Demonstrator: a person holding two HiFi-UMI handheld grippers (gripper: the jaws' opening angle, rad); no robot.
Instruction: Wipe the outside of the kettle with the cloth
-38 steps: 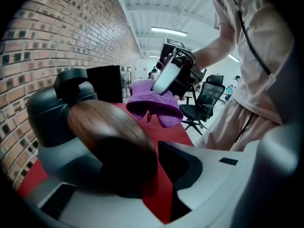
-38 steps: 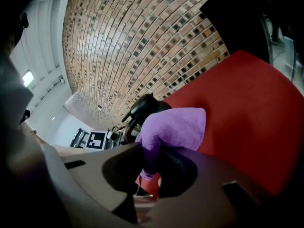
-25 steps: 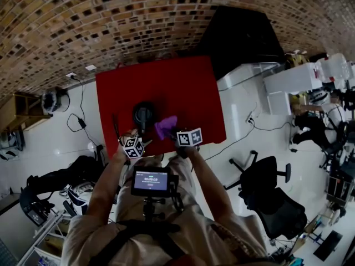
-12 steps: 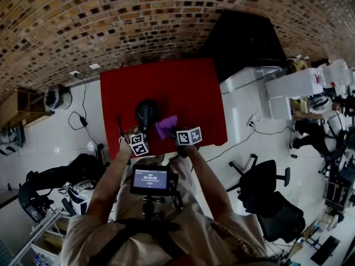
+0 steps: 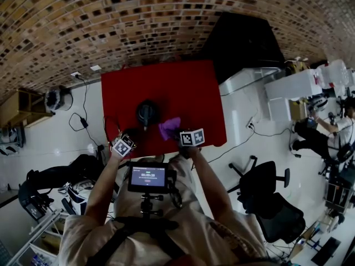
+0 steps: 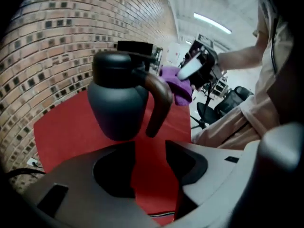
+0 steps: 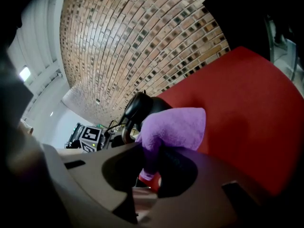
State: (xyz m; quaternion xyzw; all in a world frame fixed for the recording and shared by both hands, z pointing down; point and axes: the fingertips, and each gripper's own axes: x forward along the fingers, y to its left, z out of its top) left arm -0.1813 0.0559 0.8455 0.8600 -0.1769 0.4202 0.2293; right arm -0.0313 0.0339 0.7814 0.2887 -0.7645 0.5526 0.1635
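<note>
Grey plastic jaws of the right gripper (image 7: 151, 171) are clamped on a purple cloth (image 7: 175, 126), pinching its lower end so that the rest bunches up above them. The left gripper (image 6: 149, 161) stands with its jaws apart, and only the red tabletop (image 5: 166, 85) shows through the gap between them.

Ahead of the left gripper, and clear of its jaws, the kettle (image 6: 118, 101) stands upright on the tabletop. It is dark and matte, with a rounded lid and a curved handle that faces the person's side. The cloth sits up against the upper part of that handle, on the kettle's right in the head view; whether cloth and kettle actually touch I cannot tell.

From the head view, both grippers hover over the near edge of the tabletop, left one by the near left corner. A brick wall (image 5: 138, 15) rises behind the table, and a black office chair (image 5: 270, 177) stands on the pale floor well off to the right.
</note>
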